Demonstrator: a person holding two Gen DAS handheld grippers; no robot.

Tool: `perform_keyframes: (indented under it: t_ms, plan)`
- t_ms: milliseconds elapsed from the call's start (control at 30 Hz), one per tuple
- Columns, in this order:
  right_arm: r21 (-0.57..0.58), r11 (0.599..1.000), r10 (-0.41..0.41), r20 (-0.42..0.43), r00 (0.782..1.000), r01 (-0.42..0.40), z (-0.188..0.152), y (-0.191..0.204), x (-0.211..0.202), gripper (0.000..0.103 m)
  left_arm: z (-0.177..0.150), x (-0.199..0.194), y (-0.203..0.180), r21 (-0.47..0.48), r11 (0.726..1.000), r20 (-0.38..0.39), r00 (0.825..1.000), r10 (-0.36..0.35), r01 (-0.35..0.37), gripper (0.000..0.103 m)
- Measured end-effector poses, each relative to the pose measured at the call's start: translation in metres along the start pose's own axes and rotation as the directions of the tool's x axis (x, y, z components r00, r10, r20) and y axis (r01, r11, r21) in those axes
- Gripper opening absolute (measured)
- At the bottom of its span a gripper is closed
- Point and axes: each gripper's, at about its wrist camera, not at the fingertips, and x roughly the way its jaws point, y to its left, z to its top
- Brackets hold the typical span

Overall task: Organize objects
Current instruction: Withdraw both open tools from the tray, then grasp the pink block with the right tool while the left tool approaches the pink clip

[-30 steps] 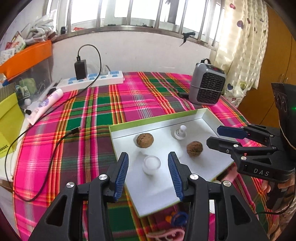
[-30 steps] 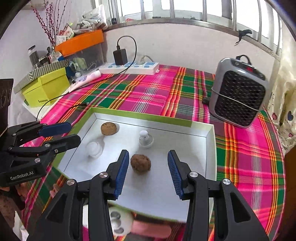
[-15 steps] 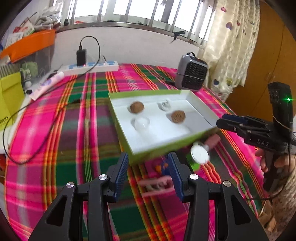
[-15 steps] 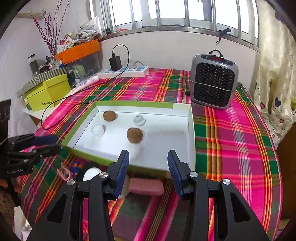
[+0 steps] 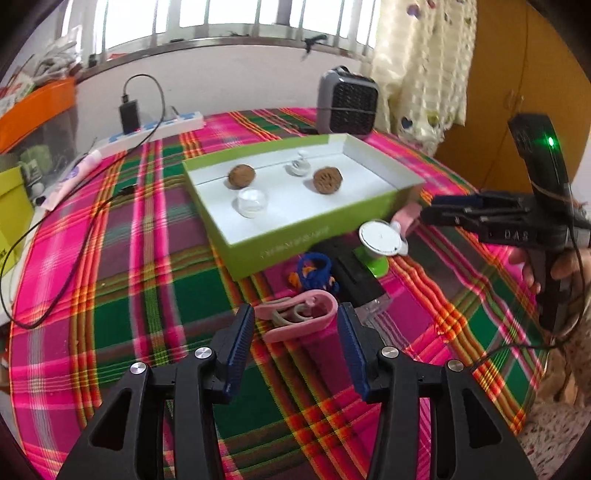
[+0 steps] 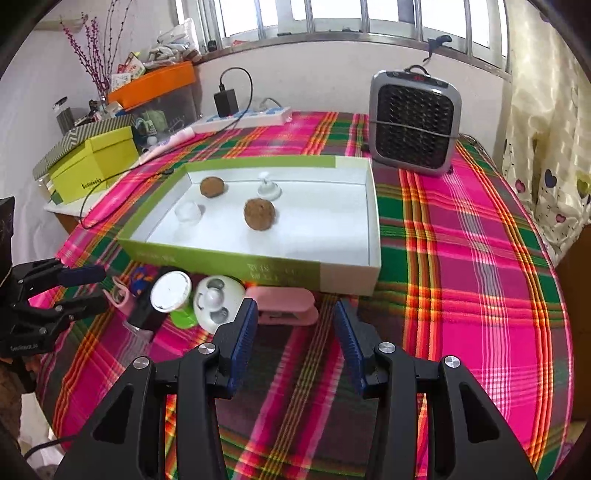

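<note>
Green tray (image 5: 280,246), pink clip (image 5: 299,317) nearby

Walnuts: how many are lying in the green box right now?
2. One walnut lies near the back left of the box; the other walnut sits nearer the middle. None looks hidden.

Daylight pours through the barred window (image 6: 351,18) across the top of the frame, above a white wall (image 6: 325,77). A heart-patterned curtain (image 6: 546,147) hangs at right; what looks like a wooden wardrobe (image 5: 517,85) fills the upper right.
</note>
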Motion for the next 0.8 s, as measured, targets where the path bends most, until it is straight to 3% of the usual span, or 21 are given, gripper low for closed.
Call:
perform_keyframes:
  t_ms: [300,433,533,800]
  plan:
    - [0.012,0.999,0.029,0.007,1.000,-0.029,0.005,0.003,0.006,0.045,-0.001,0.011,0.004,-0.018,1.000,-0.036,0.999,-0.014,0.013,0.045]
    - [-0.007,1.000,-0.030,0.007,1.000,0.030,0.010,0.011,0.010,0.045,-0.001,0.012,0.005,-0.022,1.000,-0.038,0.999,-0.008,0.007,0.045]
    - [0.033,0.999,-0.011,0.001,1.000,0.011,0.012,0.013,0.012,0.045,-0.001,0.012,0.006,-0.027,1.000,-0.038,0.999,-0.010,0.009,0.045]
    - [0.037,0.995,-0.085,-0.050,0.995,0.087,0.007,0.014,0.015,0.045,-0.001,0.012,0.006,-0.030,0.999,-0.038,0.999,-0.013,0.012,0.045]
